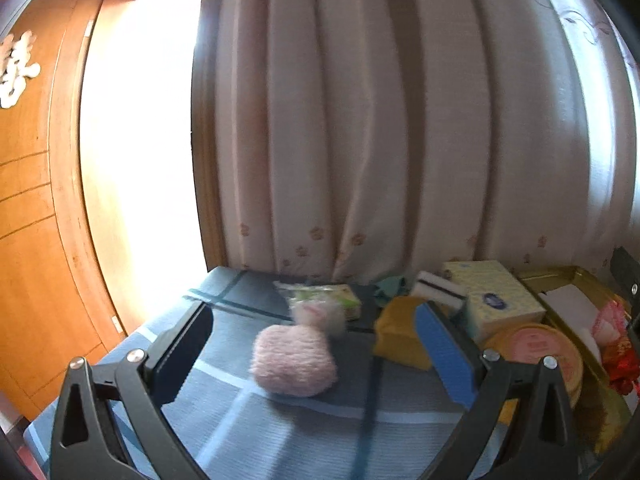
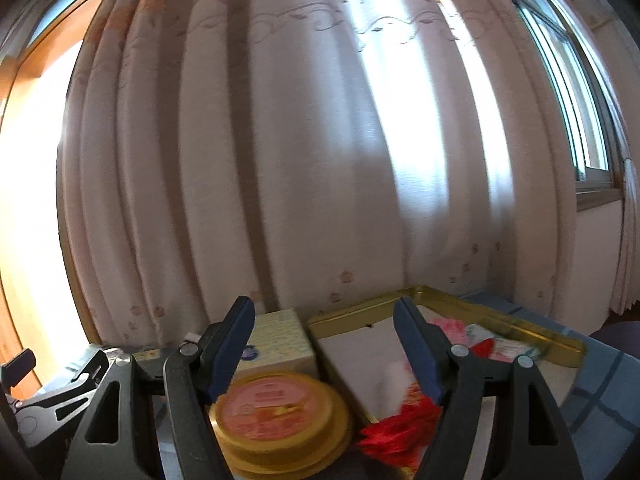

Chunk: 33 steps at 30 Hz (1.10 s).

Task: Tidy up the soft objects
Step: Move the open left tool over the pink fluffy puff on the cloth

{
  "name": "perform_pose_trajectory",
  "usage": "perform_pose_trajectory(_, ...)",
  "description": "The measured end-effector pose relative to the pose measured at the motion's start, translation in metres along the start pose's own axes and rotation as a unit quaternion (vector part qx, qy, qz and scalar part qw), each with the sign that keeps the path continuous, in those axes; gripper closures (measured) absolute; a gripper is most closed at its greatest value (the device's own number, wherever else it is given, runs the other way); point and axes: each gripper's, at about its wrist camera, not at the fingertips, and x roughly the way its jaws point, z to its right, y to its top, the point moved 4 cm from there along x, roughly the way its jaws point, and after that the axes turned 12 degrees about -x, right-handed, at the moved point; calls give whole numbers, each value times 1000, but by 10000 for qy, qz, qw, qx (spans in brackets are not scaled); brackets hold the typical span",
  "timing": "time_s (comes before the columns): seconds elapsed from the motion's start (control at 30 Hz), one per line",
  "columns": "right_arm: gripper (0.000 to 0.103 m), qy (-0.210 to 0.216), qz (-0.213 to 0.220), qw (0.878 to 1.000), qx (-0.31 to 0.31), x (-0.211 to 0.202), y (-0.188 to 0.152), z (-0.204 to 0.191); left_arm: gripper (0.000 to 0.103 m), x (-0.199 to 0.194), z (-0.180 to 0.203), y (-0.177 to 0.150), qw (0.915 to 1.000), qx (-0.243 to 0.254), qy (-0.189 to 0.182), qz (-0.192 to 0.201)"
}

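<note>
A pink fluffy soft toy (image 1: 294, 360) lies on the blue checked cloth (image 1: 280, 432), with a white fluffy piece (image 1: 320, 314) just behind it. My left gripper (image 1: 314, 312) is open; the toy sits in the wide gap between its fingers and neither pad touches it. A yellow soft cloth (image 1: 400, 336) rests by the blue right-hand pad (image 1: 440, 352). My right gripper (image 2: 324, 306) is open above a round yellow tin (image 2: 276, 404) and grips nothing. A gold tray (image 2: 440, 296) beyond it holds white paper, a red tasselled item (image 2: 400, 428) and pink pieces (image 2: 452, 328).
A tissue box (image 1: 496, 296), a black-and-white sponge (image 1: 436, 288), a green packet (image 1: 340, 296) and a teal cloth (image 1: 390, 284) line the back by the curtain (image 1: 360, 120). A wooden door (image 1: 36, 200) stands left. The window (image 2: 576, 120) is at right.
</note>
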Motion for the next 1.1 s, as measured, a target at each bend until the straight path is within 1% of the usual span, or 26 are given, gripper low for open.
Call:
perform_pose_trajectory(0.17,29,263,-45,9996,-52,1,1,-25,1,11,-36,8,9996,-42,251,-120)
perform_pose_trajectory(0.33,29,545,-170,9984,-55,6,0,-46,1,30,-62,15,9983,51,474,-346)
perform_pose_trajectory(0.43,29,728,-290,9969,-119,9,-2,-58,1,43,-71,16,9973,40,451,-577)
perform_pose_trajectory(0.53,29,866,-368,9954,-176,12,-3,-64,1,56,-64,12,9959,192,241,-855)
perform_pose_trajectory(0.67,29,1009,-479,9937,-130,17,-6,-65,1,75,-36,2,9901,512,-166,-1299)
perform_pose_trajectory(0.73,29,1067,-583,9926,-77,20,-8,-64,2,84,-24,-2,9873,645,-195,-1441)
perform_pose_trajectory(0.77,29,1076,-612,9923,-62,22,-9,-64,5,89,-18,-4,9855,724,-174,-1525)
perform_pose_trajectory(0.83,29,1069,-609,9924,-45,21,-9,-63,6,98,-10,-10,9810,864,-177,-1728)
perform_pose_trajectory(0.9,29,1070,-595,9925,-72,20,-9,-64,13,107,-8,-15,9764,908,-112,-1958)
perform_pose_trajectory(0.97,29,1078,-618,9922,-143,21,-9,-67,36,115,-15,-17,9745,705,-77,-2129)
perform_pose_trajectory(1.0,29,1079,-630,9920,-174,21,-10,-68,43,118,-20,-16,9734,531,-127,-2225)
perform_pose_trajectory(1.03,29,1083,-641,9918,-209,21,-10,-69,56,119,-25,-16,9723,368,-194,-2299)
perform_pose_trajectory(1.07,29,1087,-649,9917,-237,22,-10,-71,65,121,-32,-15,9708,145,-278,-2380)
perform_pose_trajectory(1.1,29,1093,-655,9915,-258,22,-10,-71,68,122,-36,-15,9699,-6,-326,-2413)
